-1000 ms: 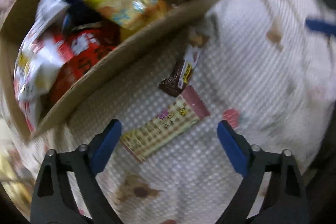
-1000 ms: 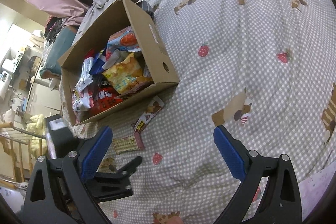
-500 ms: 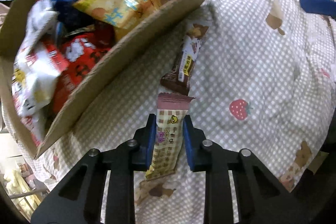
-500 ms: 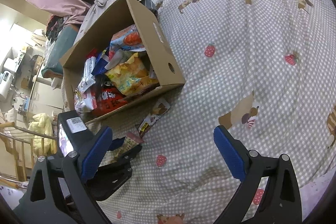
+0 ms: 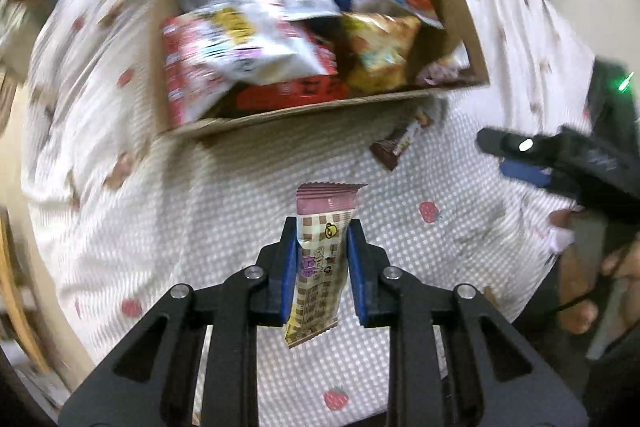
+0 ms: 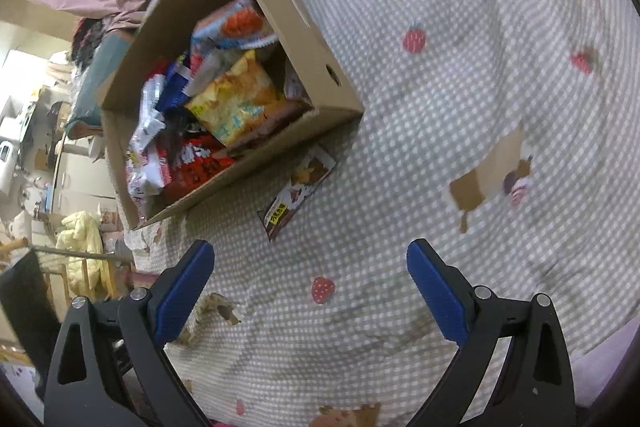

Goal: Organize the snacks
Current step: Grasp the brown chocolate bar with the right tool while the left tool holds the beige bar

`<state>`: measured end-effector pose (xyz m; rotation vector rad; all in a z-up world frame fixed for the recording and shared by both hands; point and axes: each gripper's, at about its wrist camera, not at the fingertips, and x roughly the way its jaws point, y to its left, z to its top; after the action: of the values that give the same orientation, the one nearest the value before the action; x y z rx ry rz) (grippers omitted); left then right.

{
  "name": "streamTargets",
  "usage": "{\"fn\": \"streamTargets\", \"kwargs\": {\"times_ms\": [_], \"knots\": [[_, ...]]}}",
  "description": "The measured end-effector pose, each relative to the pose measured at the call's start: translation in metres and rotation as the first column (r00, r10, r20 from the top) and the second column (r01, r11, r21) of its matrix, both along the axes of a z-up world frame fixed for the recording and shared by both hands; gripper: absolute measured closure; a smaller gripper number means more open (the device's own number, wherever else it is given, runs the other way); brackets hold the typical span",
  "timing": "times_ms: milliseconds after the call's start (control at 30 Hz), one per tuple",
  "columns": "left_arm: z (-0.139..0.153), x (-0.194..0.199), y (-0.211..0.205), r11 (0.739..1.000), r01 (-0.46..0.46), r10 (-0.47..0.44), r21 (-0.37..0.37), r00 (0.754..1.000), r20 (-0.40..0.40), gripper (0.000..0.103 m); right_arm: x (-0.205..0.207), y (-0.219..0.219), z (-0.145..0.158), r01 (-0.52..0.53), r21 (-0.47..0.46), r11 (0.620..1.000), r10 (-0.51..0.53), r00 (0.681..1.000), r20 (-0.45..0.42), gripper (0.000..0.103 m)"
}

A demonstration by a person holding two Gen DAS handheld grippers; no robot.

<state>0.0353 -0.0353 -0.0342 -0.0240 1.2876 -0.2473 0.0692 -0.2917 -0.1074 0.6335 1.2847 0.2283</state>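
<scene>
My left gripper (image 5: 322, 235) is shut on a checked wafer bar with a pink end (image 5: 320, 259), held clear above the bedspread. Ahead of it stands an open cardboard box (image 5: 320, 107) crammed with snack bags. A brown chocolate bar (image 5: 400, 143) lies on the cloth by the box's near right corner. In the right wrist view the same box (image 6: 316, 59) is at upper left and the chocolate bar (image 6: 298, 193) lies just beside its near wall. My right gripper (image 6: 310, 263) hangs open over the cloth below that bar, with nothing between its fingers.
The checked bedspread (image 6: 480, 107) with strawberry and bear prints stretches to the right. The right gripper's body and a person's hand (image 5: 580, 287) show at the right edge of the left wrist view. Furniture and clutter (image 6: 48, 167) lie beyond the bed's left edge.
My left gripper closed on the wafer bar and lifted it off the cloth, rolling as it rose, so the whole box now shows. The right gripper sank closer to the chocolate bar.
</scene>
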Motion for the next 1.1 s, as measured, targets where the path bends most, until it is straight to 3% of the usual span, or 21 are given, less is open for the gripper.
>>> {"fn": "streamTargets", "kwargs": {"times_ms": [100,300,567,733,867,1100], "knots": [[0.004,-0.007,0.013,0.999,-0.042,0.041,0.005,0.997,0.061,0.084,0.007,0.011,-0.009,0.002,-0.026,1.000,-0.003,1.000,-0.024,0.005],[-0.006,-0.001,0.027,0.995,-0.101,0.102,-0.026,0.993,0.061,0.084,0.026,0.035,-0.030,-0.029,-0.067,0.997,0.024,0.998,-0.066,0.037],[-0.004,-0.001,0.019,0.997,-0.066,0.069,-0.049,0.996,0.060,0.083,0.044,0.068,-0.040,-0.049,-0.185,0.981,0.044,0.998,-0.036,0.040],[-0.007,0.001,0.016,0.997,-0.070,0.073,-0.045,0.996,0.058,0.083,0.046,0.075,-0.047,-0.084,-0.248,0.965,0.074,0.996,-0.047,0.050],[-0.011,0.002,0.016,0.997,-0.078,0.079,-0.030,0.995,0.056,0.083,0.044,0.070,-0.050,-0.093,-0.250,0.964,0.081,0.995,-0.057,0.074],[-0.017,0.001,0.023,0.993,-0.110,0.112,-0.033,0.993,0.031,0.083,0.023,0.049,-0.046,-0.095,-0.219,0.971,0.087,0.995,-0.049,0.081]]}}
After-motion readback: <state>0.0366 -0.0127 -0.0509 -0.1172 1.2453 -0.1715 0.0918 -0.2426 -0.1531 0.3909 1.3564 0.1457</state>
